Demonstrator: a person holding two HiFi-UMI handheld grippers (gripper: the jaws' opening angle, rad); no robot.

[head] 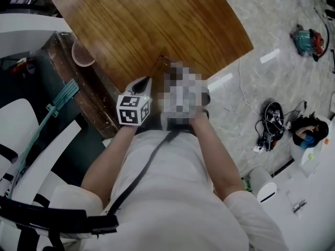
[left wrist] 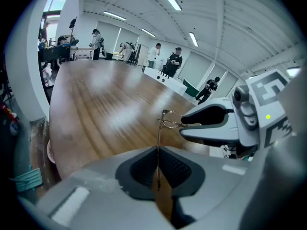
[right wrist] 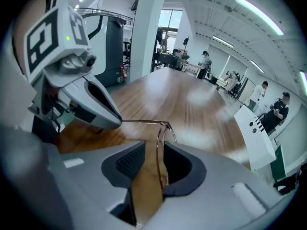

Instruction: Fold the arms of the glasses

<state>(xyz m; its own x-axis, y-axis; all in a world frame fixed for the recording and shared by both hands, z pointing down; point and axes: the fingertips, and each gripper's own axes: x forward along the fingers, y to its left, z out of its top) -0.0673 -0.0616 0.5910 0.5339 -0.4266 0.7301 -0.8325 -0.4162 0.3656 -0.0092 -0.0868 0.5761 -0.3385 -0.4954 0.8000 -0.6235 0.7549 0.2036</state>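
- both jaws of the left gripper (left wrist: 157, 152) are pressed together on a thin wire length of the glasses (left wrist: 165, 121). the wire rises straight up out of the pads to a corner of the frame.
- two jaws of the right gripper (right wrist: 154, 145) stand apart, with wood showing in the gap between the pads. another wire length of the glasses runs down through that gap, nearer the right-hand pad, and neither pad presses on it.
- at the frame's corner the two wire lengths meet at about a right angle, one leading to each gripper. which of them is an arm i cannot tell.
- the glasses hang in the air between the two gripper tips, which are close together, above the near edge of the wooden table (head: 157, 20).
- one pink mesh basket (head: 82, 54) sits just off the table's left edge, on a dark wooden ledge (head: 78, 93). what is in it i cannot make out.
- ahead of the jaws, bare wood stretches to the table's far end.
- in the head view the table's right side curves round to a corner. past it lies pale floor (head: 272, 82) with a tangle of cables (head: 269, 127), well apart from the grippers.
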